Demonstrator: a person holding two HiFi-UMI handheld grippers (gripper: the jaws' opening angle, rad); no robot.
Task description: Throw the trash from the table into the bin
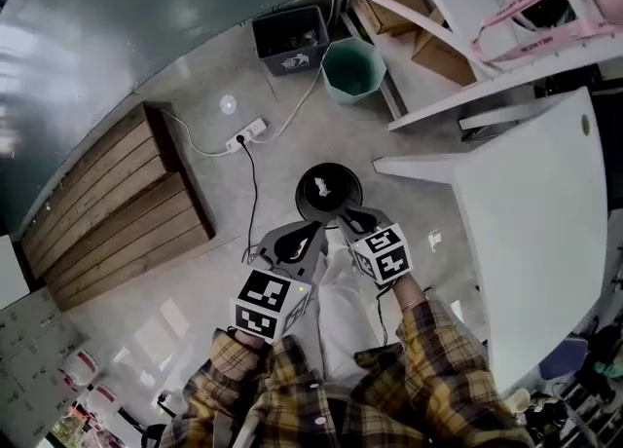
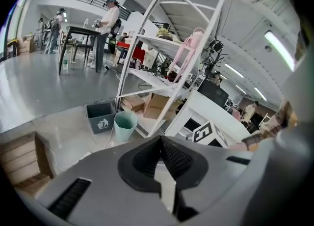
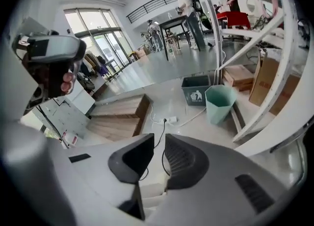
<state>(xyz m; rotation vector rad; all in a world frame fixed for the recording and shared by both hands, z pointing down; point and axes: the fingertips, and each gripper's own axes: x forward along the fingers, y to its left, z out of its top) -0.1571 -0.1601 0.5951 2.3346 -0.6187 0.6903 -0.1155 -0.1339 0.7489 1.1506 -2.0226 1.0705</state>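
The 2 claws are hovering empty above the floor: the left claw (image 2: 161, 141) is pressing its tips together, the right claw (image 3: 159, 144) is holding them slightly apart. No trash is showing on the desk (image 1: 545, 232), so its feel is guesswork: probably light and crushable, best pinched mid-body. The bin (image 1: 290, 39) is standing well apart from the desk.

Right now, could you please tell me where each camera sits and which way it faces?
Head view: on the person's head, facing steeply down at the floor; plaid sleeves, left gripper and right gripper show.
Left gripper view: on the left gripper, facing along its closed jaws toward white shelving; the right gripper's marker cube shows.
Right gripper view: on the right gripper, facing along its slightly parted, empty jaws toward the wooden platform.
Shared: all three show the grey bin and green bin.
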